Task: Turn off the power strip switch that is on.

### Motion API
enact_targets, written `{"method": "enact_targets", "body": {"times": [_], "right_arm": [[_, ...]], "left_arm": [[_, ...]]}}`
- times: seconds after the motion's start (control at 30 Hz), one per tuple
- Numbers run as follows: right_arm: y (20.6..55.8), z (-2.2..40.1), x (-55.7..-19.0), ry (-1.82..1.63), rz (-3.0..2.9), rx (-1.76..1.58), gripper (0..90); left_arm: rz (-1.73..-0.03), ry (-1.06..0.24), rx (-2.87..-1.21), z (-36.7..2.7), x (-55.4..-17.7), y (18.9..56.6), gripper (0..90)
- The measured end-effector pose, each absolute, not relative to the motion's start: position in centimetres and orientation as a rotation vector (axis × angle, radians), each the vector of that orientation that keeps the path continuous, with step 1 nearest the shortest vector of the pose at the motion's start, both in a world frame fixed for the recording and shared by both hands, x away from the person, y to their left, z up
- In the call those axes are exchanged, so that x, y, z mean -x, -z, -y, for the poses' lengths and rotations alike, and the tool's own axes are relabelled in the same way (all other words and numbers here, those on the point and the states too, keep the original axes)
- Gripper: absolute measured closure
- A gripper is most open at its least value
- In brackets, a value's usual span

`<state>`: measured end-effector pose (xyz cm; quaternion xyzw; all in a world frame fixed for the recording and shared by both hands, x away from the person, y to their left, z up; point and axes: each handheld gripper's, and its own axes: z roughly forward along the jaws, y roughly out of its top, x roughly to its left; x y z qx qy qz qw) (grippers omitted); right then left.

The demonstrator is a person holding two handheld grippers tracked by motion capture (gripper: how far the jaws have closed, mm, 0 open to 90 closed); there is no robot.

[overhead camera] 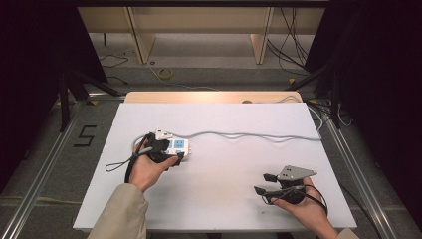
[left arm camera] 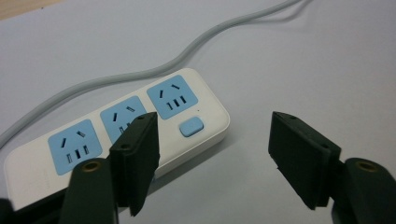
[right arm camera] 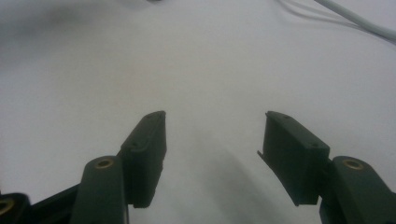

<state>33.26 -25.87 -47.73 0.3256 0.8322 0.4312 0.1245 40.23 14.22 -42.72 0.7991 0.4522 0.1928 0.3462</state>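
White table (overhead camera: 224,199) on grey floor (overhead camera: 45,149) w/ power strip (left arm camera: 140,126); both tools wide open, empty.

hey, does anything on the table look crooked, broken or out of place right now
Nothing stands out. The white power strip with blue sockets lies flat and intact on the white table, its grey cord trailing loosely across. The open left gripper hovers at its switch end.

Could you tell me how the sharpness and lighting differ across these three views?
High view: bright white table, surroundings dark. Left gripper view: power strip sharp, near jaws soft. Right gripper view: hazy throughout, dark smudge in the top-left corner, faint jaw shadow on the table.
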Motion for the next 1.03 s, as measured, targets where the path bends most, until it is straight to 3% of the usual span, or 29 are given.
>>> {"method": "enact_targets", "body": {"times": [1.03], "right_arm": [[47.8,25.8,-33.3,-1.262,-2.427,-0.948,39.8]], "left_arm": [[-1.086,-0.535,-2.001,-16.6,-33.6,47.2,21.3]]}}
